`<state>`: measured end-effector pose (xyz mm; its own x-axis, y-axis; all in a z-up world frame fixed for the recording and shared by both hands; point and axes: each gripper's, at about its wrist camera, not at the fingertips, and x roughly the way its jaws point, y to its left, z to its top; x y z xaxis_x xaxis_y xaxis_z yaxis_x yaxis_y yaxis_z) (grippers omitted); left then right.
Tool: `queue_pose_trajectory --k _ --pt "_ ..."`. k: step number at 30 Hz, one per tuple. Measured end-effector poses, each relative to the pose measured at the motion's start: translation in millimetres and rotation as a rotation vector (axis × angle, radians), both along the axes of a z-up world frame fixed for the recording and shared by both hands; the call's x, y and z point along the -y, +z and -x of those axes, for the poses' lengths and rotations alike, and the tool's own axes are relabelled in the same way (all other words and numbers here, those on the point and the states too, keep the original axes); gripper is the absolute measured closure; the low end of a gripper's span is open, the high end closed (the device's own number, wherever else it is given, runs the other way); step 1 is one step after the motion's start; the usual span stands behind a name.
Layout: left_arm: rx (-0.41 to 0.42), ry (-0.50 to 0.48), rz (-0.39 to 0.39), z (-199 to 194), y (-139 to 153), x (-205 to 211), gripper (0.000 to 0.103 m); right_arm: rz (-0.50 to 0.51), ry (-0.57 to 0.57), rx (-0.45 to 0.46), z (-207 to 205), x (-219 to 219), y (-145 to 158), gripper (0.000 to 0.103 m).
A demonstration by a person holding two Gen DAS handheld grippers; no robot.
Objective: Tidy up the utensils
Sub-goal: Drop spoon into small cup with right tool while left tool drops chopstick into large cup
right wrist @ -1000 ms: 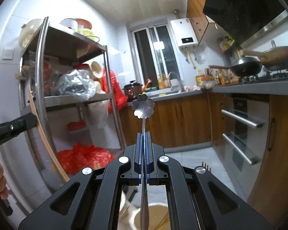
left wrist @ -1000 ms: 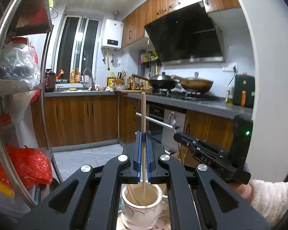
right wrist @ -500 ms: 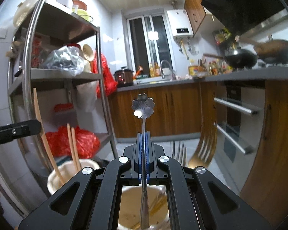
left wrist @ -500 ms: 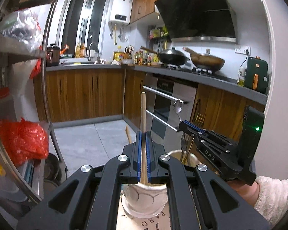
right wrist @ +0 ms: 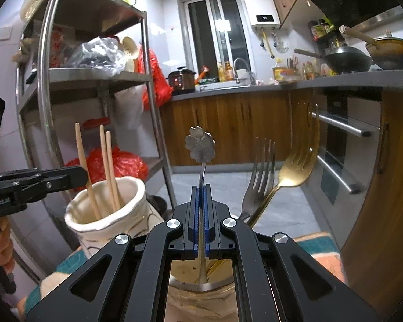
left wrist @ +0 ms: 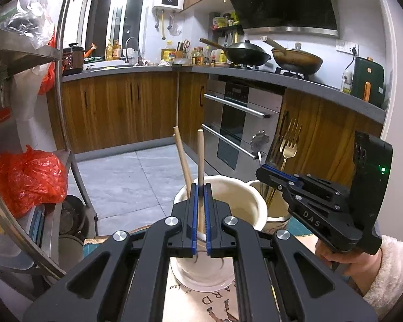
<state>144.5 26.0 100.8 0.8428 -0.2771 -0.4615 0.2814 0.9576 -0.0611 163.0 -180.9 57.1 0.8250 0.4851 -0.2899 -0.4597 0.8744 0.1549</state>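
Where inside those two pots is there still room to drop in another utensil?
The white pot is mostly bare: only chopsticks along its far side, including the one the left gripper holds. The other pot is crowded on its right by two forks; the right gripper lowers a flower-ended spoon into it.

Home kitchen, lived-in. I see wooden base cabinets [left wrist: 121, 110] running in an L under a grey surface [left wrist: 322, 86]. Far right: a built-in oven [left wrist: 236, 123] with steel bar handles, a black wok [left wrist: 245, 53] and a brown pan [left wrist: 297, 60] on a gas hob beneath a dark range hood [left wrist: 279, 0]. A white water heater [left wrist: 169, 0] hangs on the far wall beside a tall window [left wrist: 115, 13]; a faucet [left wrist: 133, 49] stands below the window. Sauce bottles [left wrist: 204, 55] cluster at the corner. Left: a steel rack [right wrist: 94, 75] holding plastic bags. Grey floor tiles [left wrist: 129, 179].
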Motion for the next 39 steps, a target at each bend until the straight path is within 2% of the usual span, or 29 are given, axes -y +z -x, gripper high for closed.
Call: queue_pose_trajectory --k 18,25,29,31,33,36,38,39 --pt "-0.016 0.041 -0.020 -2.4 -1.6 -7.4 0.099 0.019 -0.014 -0.026 -3.3 -1.7 1.4 0.096" --pt "-0.023 0.046 -0.018 -2.6 0.0 -5.5 0.099 -0.014 -0.009 -0.029 0.2 6.3 4.4 0.072" --pt "-0.023 0.050 -0.011 -1.6 1.9 -7.8 0.095 -0.034 -0.015 -0.021 6.8 14.5 9.6 0.058" --pt "-0.017 0.050 -0.002 0.4 3.4 -9.3 0.087 -0.051 -0.018 -0.014 12.3 20.3 13.0 0.050" --pt "-0.011 0.055 0.002 1.7 4.9 -10.4 0.075 -0.061 -0.021 -0.006 17.5 24.9 15.5 0.047" --pt "-0.009 0.060 0.008 4.0 6.2 -12.2 0.071 -0.070 -0.031 0.008 27.0 32.9 20.6 0.042" --pt "-0.006 0.063 0.016 7.1 8.1 -13.6 0.063 -0.081 -0.037 0.019 34.8 39.6 24.0 0.025" --pt "-0.001 0.065 0.019 9.4 9.3 -14.2 0.056 -0.086 -0.045 0.027 39.8 43.9 25.7 0.023"
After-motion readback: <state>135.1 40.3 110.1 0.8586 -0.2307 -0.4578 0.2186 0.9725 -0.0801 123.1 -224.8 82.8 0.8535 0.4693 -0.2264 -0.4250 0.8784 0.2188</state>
